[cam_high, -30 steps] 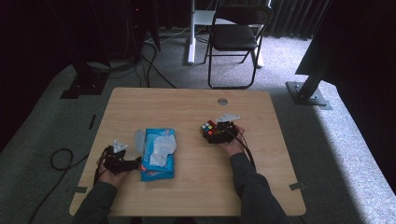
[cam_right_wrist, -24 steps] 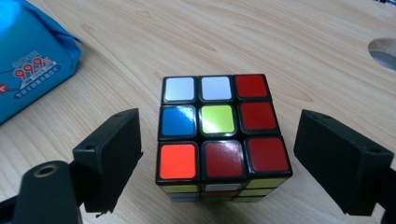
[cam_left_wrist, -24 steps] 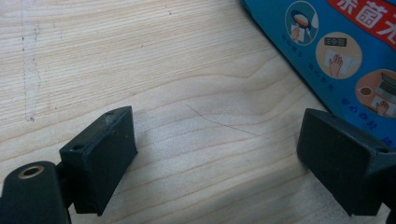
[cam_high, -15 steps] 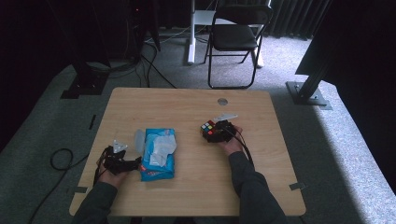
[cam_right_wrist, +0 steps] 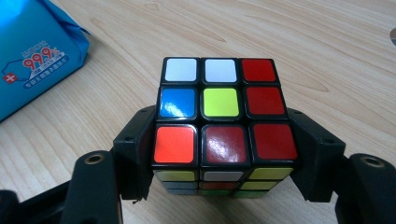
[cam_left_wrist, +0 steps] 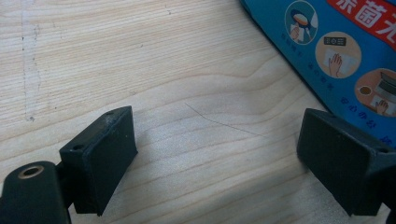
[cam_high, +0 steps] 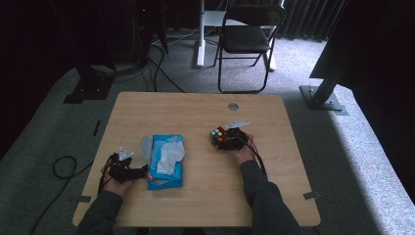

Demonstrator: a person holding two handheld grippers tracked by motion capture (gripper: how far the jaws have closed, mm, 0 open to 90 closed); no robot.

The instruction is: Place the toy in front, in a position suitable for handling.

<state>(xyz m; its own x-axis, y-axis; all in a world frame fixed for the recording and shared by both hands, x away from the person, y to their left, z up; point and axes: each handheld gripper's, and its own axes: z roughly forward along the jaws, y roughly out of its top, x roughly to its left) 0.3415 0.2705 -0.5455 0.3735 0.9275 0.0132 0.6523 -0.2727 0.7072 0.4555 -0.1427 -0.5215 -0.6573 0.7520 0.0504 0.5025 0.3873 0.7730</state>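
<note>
Pinching a puzzle cube (cam_right_wrist: 223, 125) between its two black jaws, the right gripper (cam_high: 229, 140) holds it by opposite side faces on the right half of the table (cam_high: 195, 107); the cube's top face shows white, red, blue, yellow and orange stickers. Across the table, the left gripper (cam_high: 128, 171) rests low at the near left, its jaws spread wide over bare wood, one jaw just beside the edge of a blue wipes pack (cam_high: 165, 162). That pack lies flat between the two grippers, and white tissue pokes up from its top opening. Pale wood grain covers the tabletop, with a small round grommet (cam_high: 233, 106) near its far edge. Beyond it stand a black folding chair (cam_high: 247, 39) on grey carpet, trailing cables (cam_high: 161, 68) and dark curtains.
</note>
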